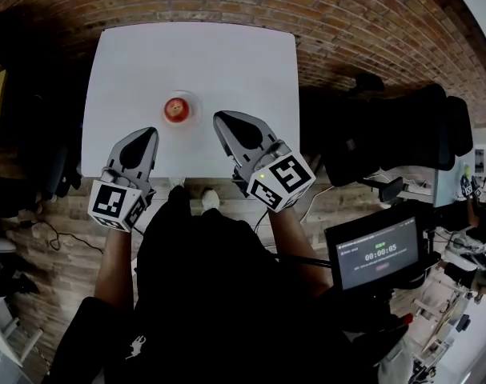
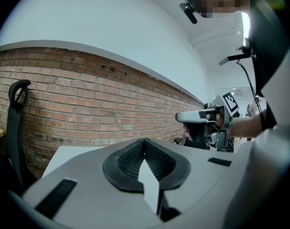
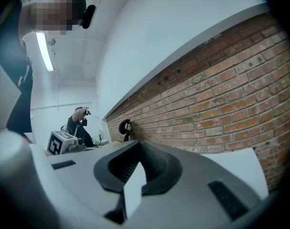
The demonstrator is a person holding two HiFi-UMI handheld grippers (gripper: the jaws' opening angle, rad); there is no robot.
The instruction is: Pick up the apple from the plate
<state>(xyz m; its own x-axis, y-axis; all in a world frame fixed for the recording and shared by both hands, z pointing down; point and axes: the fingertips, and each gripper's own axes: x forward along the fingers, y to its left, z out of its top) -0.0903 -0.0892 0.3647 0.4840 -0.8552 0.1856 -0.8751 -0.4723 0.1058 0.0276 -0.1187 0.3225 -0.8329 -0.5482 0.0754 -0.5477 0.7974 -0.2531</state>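
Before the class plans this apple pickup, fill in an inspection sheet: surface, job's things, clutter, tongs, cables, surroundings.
Surface: white table, bare but for the plate.
Job's things: apple on that clear plate.
Clutter: nothing seen.
Grippers: left tongs and right tongs both shut, empty, either side of the plate, apart from it.
Cables: cable on the floor, left of the table.
Surroundings: brick floor, black chairs, timer screen.

We see the apple (image 1: 176, 110) on the plate (image 1: 194, 113), mid-table (image 1: 226, 54), between and just beyond the left gripper (image 1: 149, 133) and right gripper (image 1: 219, 119).
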